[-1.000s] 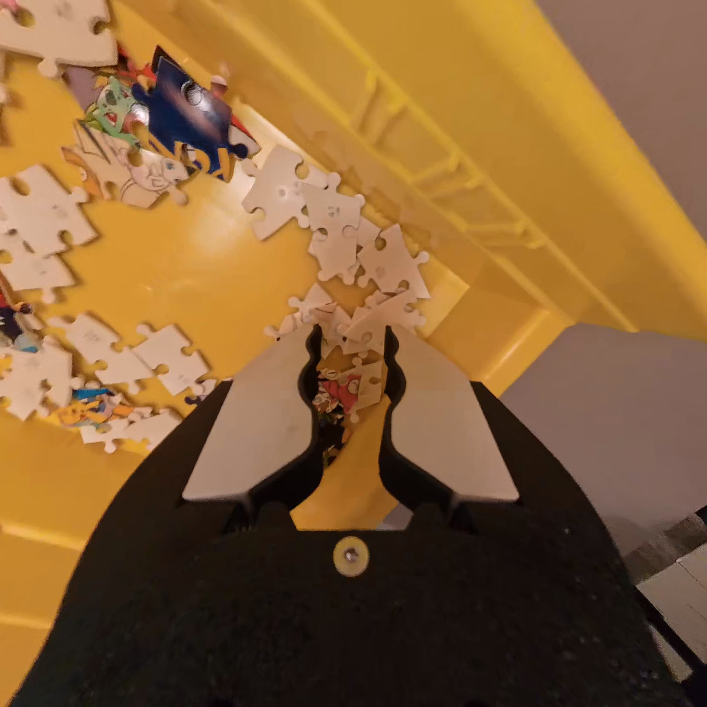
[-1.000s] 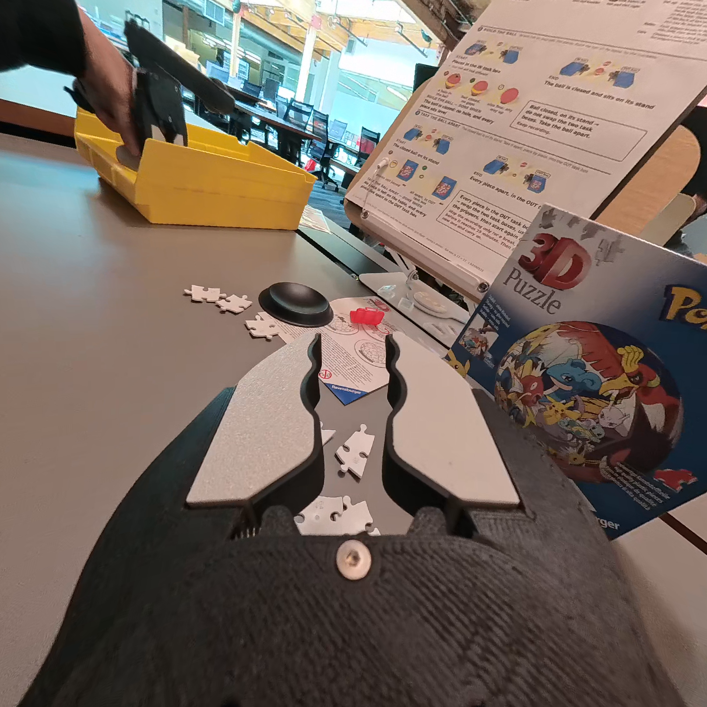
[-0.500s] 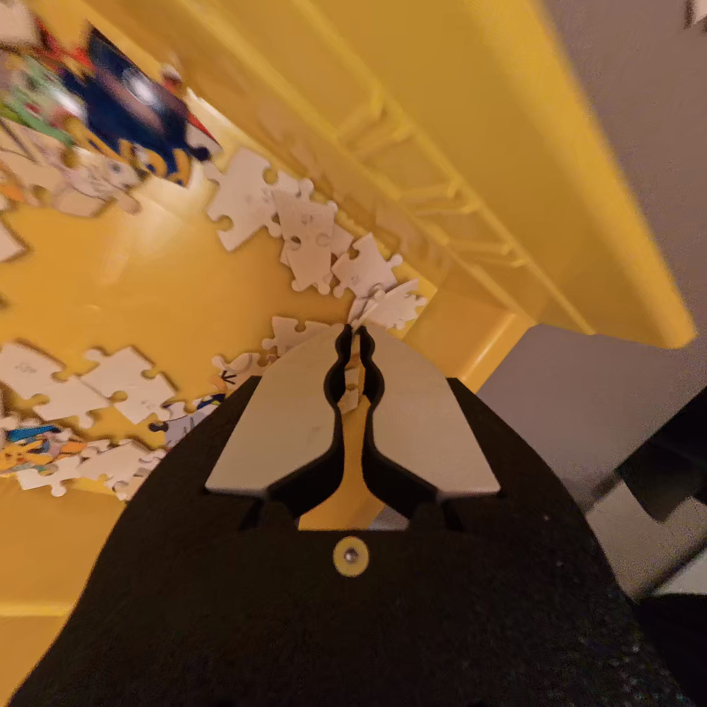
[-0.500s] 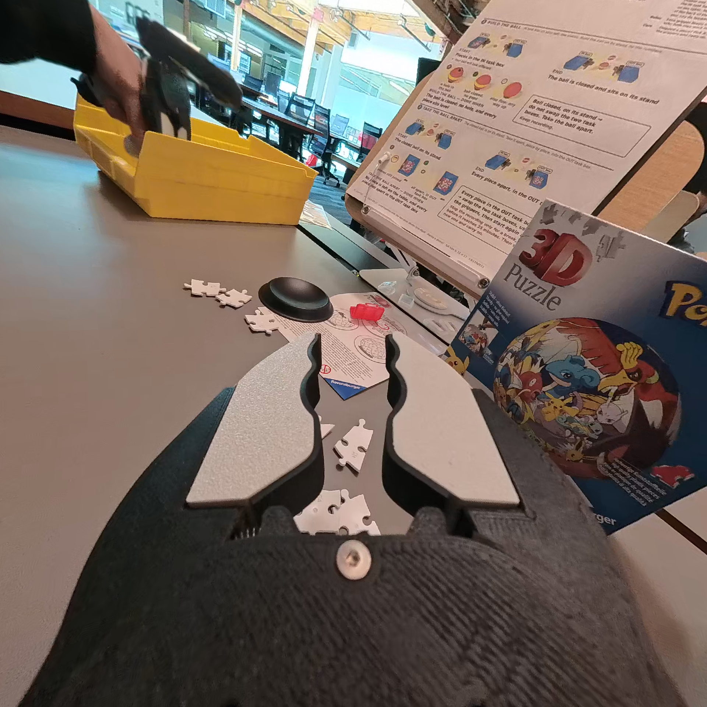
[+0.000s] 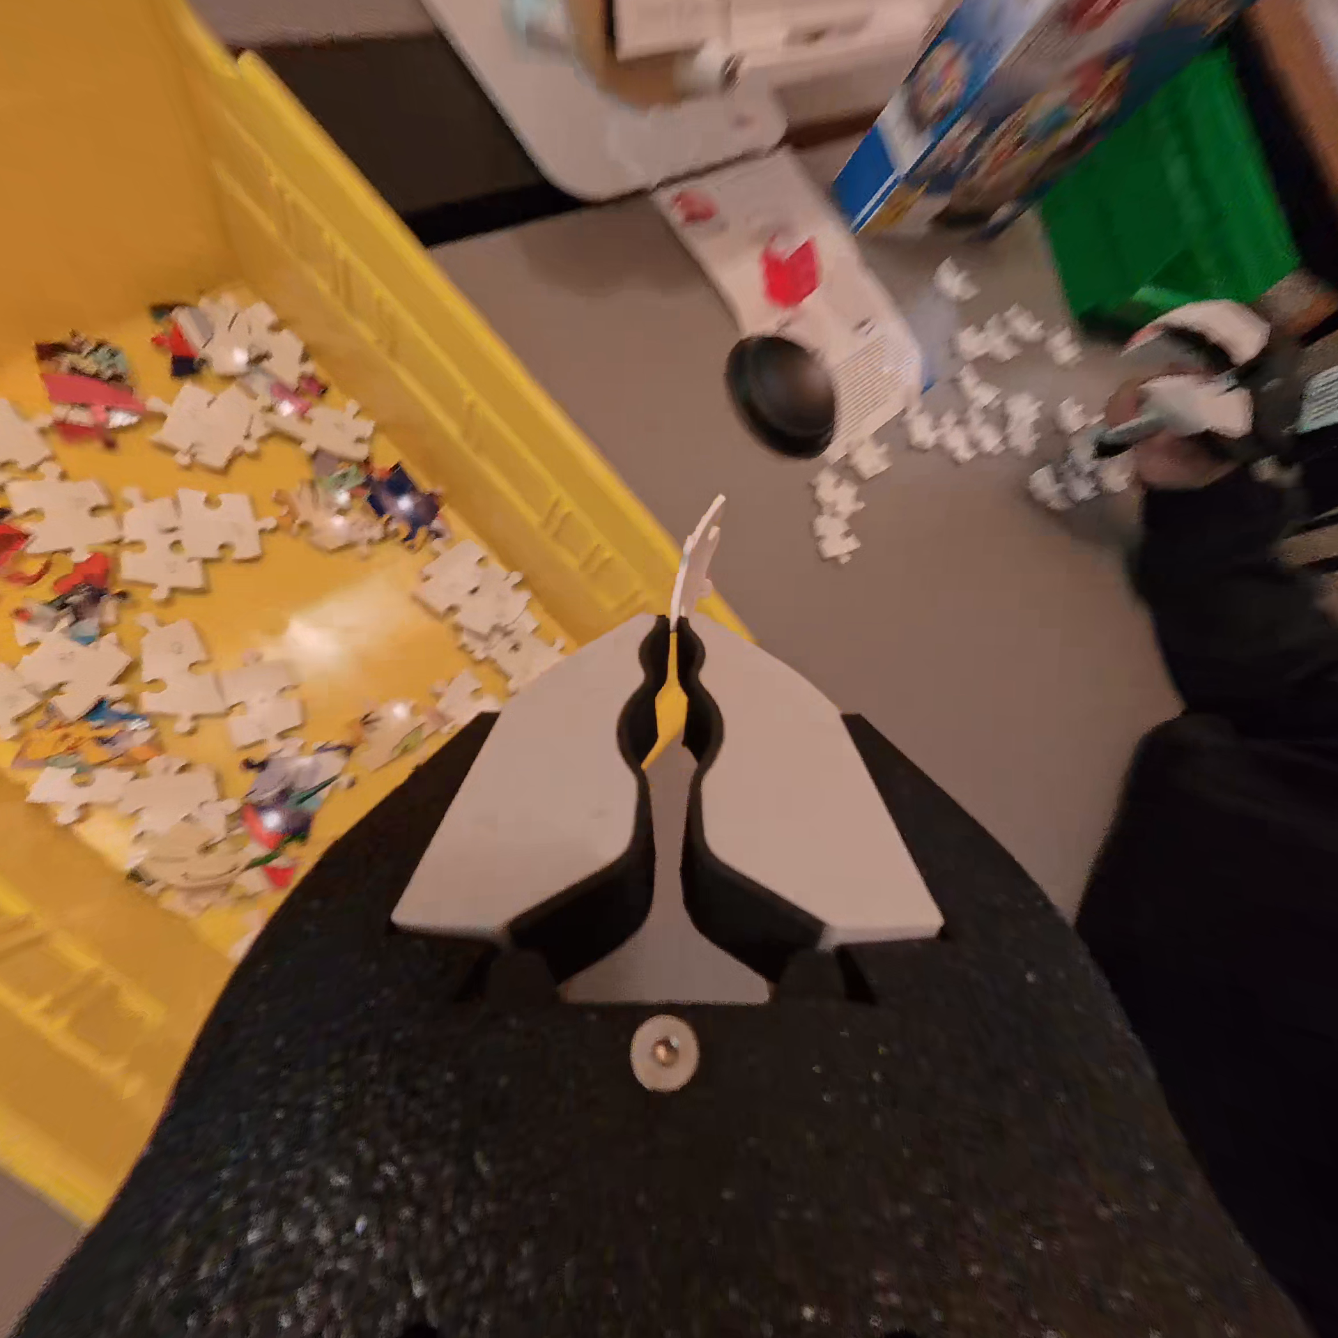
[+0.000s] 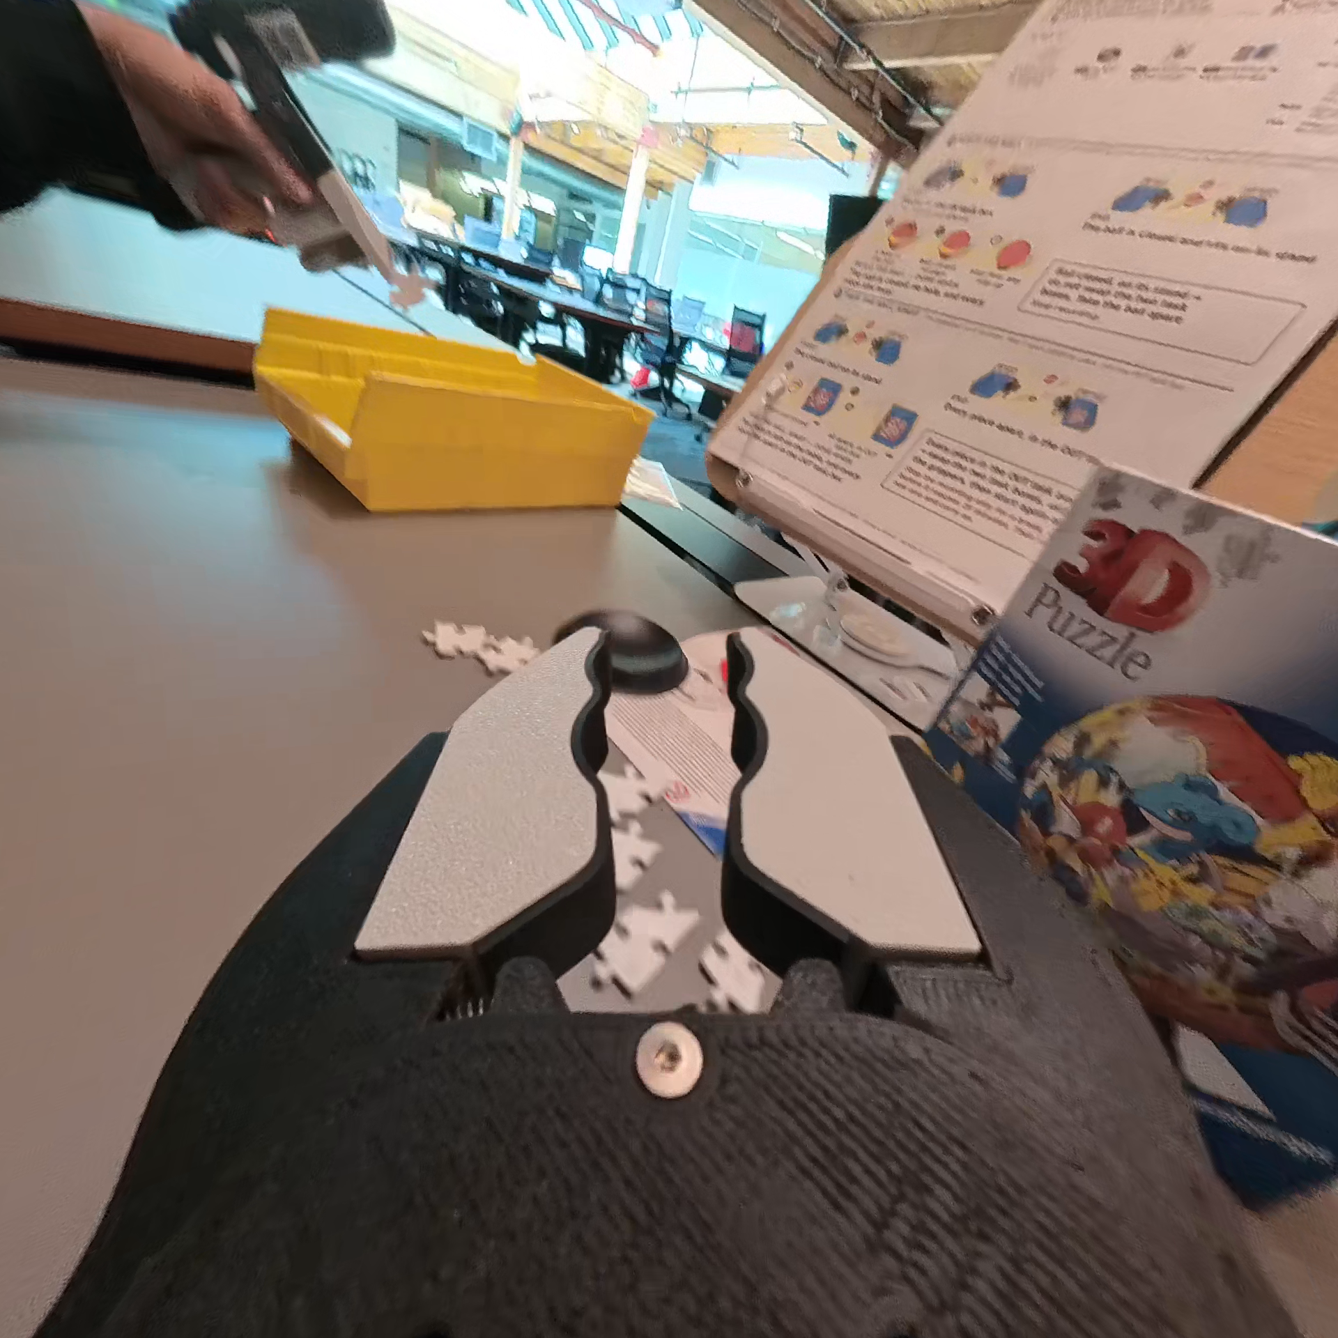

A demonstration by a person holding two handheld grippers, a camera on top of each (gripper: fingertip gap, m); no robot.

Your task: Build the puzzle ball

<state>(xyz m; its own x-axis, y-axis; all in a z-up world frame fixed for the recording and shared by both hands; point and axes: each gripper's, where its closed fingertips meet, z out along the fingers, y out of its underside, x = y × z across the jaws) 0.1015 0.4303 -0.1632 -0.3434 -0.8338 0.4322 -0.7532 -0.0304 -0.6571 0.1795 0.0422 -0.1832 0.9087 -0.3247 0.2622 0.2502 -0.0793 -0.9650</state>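
Observation:
My left gripper (image 5: 675,631) is shut on a white puzzle piece (image 5: 695,561), held edge-on above the right wall of the yellow bin (image 5: 463,405). Several loose puzzle pieces (image 5: 195,521) lie in the bin, white side or picture side up. In the right wrist view the left gripper (image 6: 362,239) hangs high over the yellow bin (image 6: 463,449) with the piece (image 6: 409,289) at its tips. My right gripper (image 6: 665,641) is open and empty, low over the table, with loose white pieces (image 6: 637,934) under it. The black dome stand (image 6: 637,655) sits just beyond its fingertips.
The puzzle box (image 6: 1158,796) stands at the right and an instruction board (image 6: 1050,289) leans behind it. A leaflet (image 5: 832,326) with a red part (image 5: 789,271) lies by the stand (image 5: 785,398). More white pieces (image 5: 977,420) are scattered on the grey table (image 6: 181,615). A green bin (image 5: 1173,217) sits beyond. Spacing between my two grippers at the tips: around 40 cm.
My left gripper closed on a piece in the bin's corner, then lifted it up out of the bin and swung toward the table. My right gripper moved forward toward the black stand.

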